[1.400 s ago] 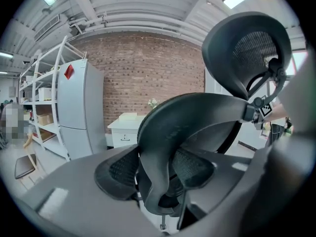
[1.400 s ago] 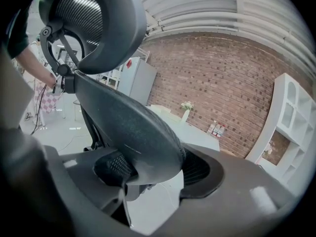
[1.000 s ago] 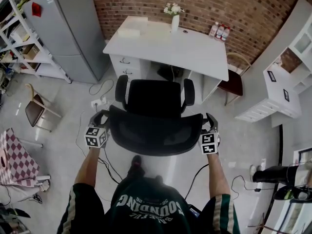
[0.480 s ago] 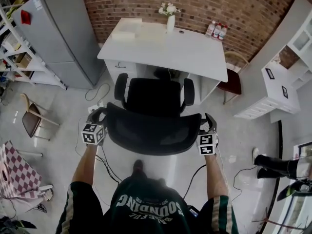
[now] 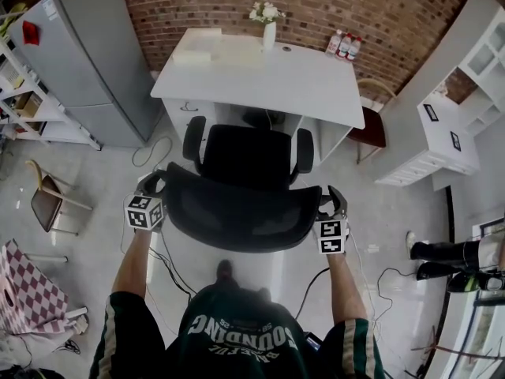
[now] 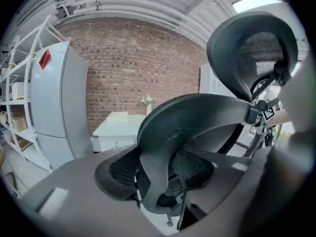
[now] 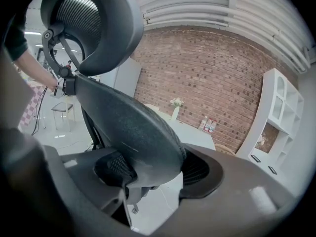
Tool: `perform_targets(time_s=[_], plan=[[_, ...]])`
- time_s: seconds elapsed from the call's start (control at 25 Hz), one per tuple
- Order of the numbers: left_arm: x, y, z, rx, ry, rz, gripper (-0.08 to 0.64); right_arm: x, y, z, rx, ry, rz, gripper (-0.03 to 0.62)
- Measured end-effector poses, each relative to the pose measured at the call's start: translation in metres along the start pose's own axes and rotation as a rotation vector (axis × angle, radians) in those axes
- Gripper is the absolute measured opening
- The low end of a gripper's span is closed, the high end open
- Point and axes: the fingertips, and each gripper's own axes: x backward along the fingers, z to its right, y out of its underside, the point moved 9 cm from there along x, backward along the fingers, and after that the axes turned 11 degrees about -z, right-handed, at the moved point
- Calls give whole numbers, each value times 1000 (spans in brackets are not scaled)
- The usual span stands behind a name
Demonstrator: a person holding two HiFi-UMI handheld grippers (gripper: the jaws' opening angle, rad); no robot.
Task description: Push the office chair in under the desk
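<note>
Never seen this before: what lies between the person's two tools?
The chair's black backrest, its edges gripped by the left tool and right tool; the head view shows it.

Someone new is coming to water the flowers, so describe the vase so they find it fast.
Face the brick wall and find the white desk against it. At the desk's back edge stands a slim white vase of pale flowers. The bottles cluster at the right corner and flat white boxes lie left; only the vase holds blooms.
</note>
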Motion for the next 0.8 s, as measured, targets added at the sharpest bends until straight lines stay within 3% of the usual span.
perform_targets(time_s=[0.36,0.8], plan=[[-7,-7,-20,-23,53,-6,214,4,-4,-18,-7,12,-2,250],[0,2,-9,-44,57,31,219,8,4,-11,16,-9,-14,254]])
